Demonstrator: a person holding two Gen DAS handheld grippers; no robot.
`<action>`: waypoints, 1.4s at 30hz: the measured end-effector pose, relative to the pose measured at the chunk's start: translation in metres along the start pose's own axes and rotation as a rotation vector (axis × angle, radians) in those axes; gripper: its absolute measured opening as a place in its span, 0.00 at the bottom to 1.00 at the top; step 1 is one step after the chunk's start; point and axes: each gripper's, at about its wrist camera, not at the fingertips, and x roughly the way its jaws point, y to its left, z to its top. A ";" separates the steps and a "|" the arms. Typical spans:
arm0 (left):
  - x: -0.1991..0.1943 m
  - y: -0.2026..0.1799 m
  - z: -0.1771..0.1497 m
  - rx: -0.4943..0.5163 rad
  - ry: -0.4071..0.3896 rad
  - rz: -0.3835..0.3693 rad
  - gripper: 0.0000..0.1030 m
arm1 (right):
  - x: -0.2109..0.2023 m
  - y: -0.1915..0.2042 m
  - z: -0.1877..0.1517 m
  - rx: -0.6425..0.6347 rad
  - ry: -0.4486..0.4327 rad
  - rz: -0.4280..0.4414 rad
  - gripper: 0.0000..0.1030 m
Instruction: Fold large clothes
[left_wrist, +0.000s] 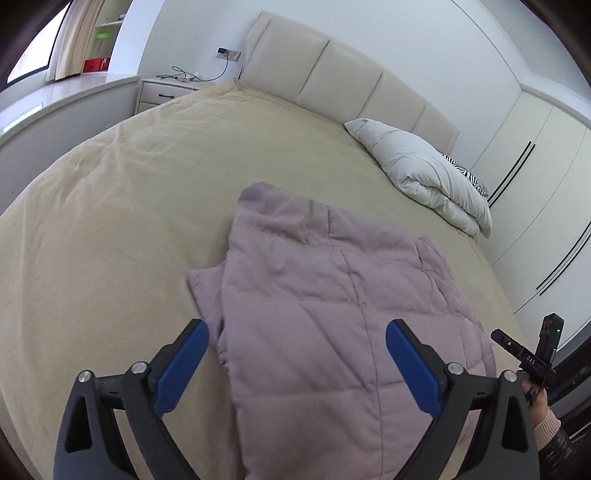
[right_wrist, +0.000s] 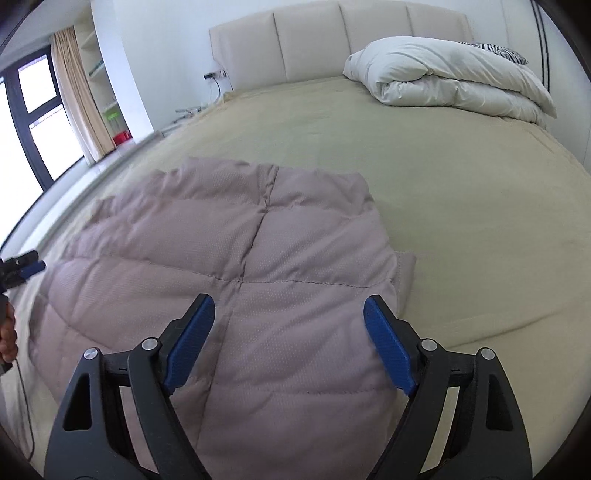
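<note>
A mauve quilted puffer jacket (left_wrist: 332, 295) lies folded into a compact block on the beige bed cover (left_wrist: 110, 221). It also shows in the right wrist view (right_wrist: 221, 258). My left gripper (left_wrist: 297, 332) is open and empty, hovering over the jacket's near left part. My right gripper (right_wrist: 289, 308) is open and empty, hovering over the jacket's near right part. A small flap (right_wrist: 405, 273) of the jacket sticks out at its right edge. The right gripper's body shows at the right edge of the left wrist view (left_wrist: 532, 354).
A folded white duvet (right_wrist: 450, 77) lies at the bed's head on the right, with a zebra-print pillow (right_wrist: 498, 50) behind it. A padded headboard (right_wrist: 332, 44), a nightstand (left_wrist: 166, 90) and white wardrobes (left_wrist: 535, 184) surround the bed.
</note>
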 end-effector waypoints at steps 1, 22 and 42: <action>0.000 0.008 -0.001 -0.022 0.022 -0.021 0.96 | -0.007 -0.007 -0.001 0.034 -0.010 0.024 0.82; 0.084 0.055 -0.007 -0.279 0.329 -0.310 0.96 | 0.042 -0.097 -0.027 0.413 0.241 0.422 0.80; 0.080 0.030 -0.011 -0.236 0.328 -0.309 0.44 | 0.070 -0.034 -0.002 0.246 0.263 0.351 0.46</action>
